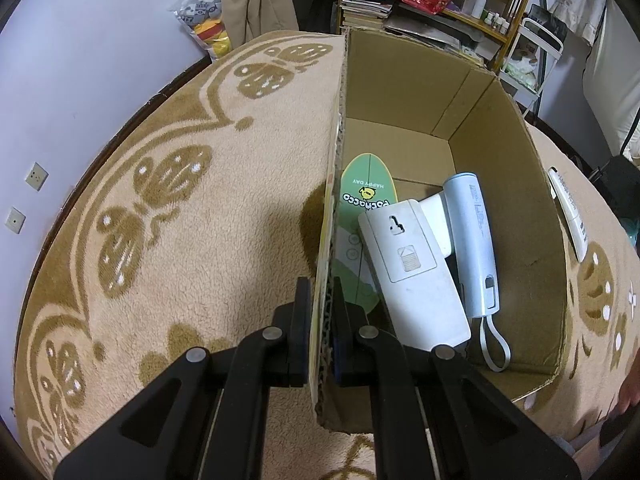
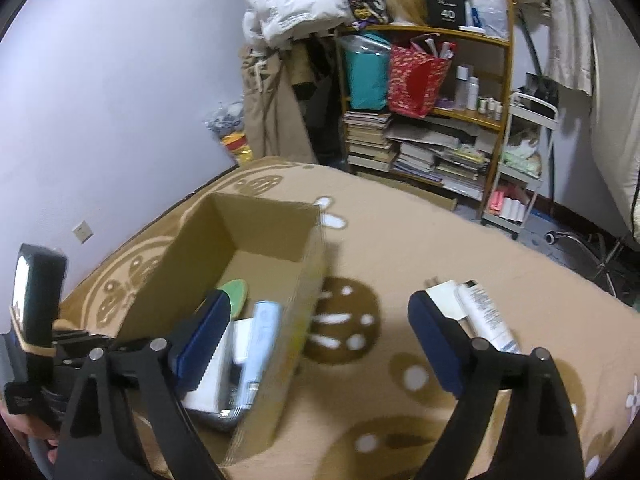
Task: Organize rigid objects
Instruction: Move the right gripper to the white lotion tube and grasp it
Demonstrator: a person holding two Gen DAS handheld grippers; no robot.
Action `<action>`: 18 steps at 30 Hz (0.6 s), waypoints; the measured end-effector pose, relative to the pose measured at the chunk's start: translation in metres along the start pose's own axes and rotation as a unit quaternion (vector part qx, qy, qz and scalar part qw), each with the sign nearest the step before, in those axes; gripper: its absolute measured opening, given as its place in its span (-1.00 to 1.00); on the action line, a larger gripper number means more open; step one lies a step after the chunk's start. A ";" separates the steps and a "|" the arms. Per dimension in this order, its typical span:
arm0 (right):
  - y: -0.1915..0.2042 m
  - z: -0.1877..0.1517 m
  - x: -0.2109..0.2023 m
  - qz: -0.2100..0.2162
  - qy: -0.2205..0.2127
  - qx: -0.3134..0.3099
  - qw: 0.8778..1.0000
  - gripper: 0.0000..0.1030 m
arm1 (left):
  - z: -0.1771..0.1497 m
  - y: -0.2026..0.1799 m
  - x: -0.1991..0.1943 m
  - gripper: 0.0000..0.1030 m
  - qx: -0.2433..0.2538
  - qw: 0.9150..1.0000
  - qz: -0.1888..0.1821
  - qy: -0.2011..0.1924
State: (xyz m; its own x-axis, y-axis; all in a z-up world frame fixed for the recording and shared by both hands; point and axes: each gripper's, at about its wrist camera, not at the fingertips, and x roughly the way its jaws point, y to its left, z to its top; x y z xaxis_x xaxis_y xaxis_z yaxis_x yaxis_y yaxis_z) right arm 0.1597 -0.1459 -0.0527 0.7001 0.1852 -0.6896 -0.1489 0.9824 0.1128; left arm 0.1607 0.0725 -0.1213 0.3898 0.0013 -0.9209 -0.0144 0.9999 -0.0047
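Pinching the cardboard box [image 1: 400, 80] wall, left tool [image 1: 322, 312]; right tool [image 2: 320, 332] spread, empty.

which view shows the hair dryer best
The left wrist view: the hair dryer lies sharp and nearly whole in the box, partly under a white flat device. The right wrist view shows only a blurred strip of it behind the box wall.

Both grippers are black plastic linkages with round silver pivot screws; the right gripper [image 2: 320, 344] carries dark blue, ribbed finger pads [image 2: 432, 344], like the left gripper [image 1: 322, 312]
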 end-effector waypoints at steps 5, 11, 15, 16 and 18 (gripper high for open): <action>-0.039 0.002 0.006 0.001 -0.005 0.033 0.999 0.85 | 0.000 -0.002 -0.002 -0.83 0.005 1.000 0.004 -0.002; -0.087 -0.003 0.021 -0.031 0.008 0.068 0.997 0.86 | 0.000 -0.004 -0.003 -0.83 0.010 1.000 0.009 -0.002; -0.119 -0.009 0.033 -0.053 0.024 0.089 0.994 0.85 | 0.000 -0.005 -0.004 -0.83 0.011 1.000 0.010 -0.002; -0.129 -0.010 0.037 -0.059 0.028 0.095 0.993 0.86 | 0.000 -0.005 -0.004 -0.83 0.011 1.000 0.010 -0.002; -0.143 -0.013 0.044 -0.063 0.038 0.106 0.992 0.85 | 0.000 -0.005 -0.005 -0.83 0.012 1.000 0.011 -0.002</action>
State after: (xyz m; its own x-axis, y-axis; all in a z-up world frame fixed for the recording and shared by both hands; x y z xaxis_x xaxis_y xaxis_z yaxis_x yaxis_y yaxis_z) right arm 0.2024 -0.2790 -0.1088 0.6478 0.0669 -0.7589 0.0925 0.9819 0.1655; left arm 0.1589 0.0674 -0.1171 0.3933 0.0237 -0.9191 -0.0015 0.9997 0.0251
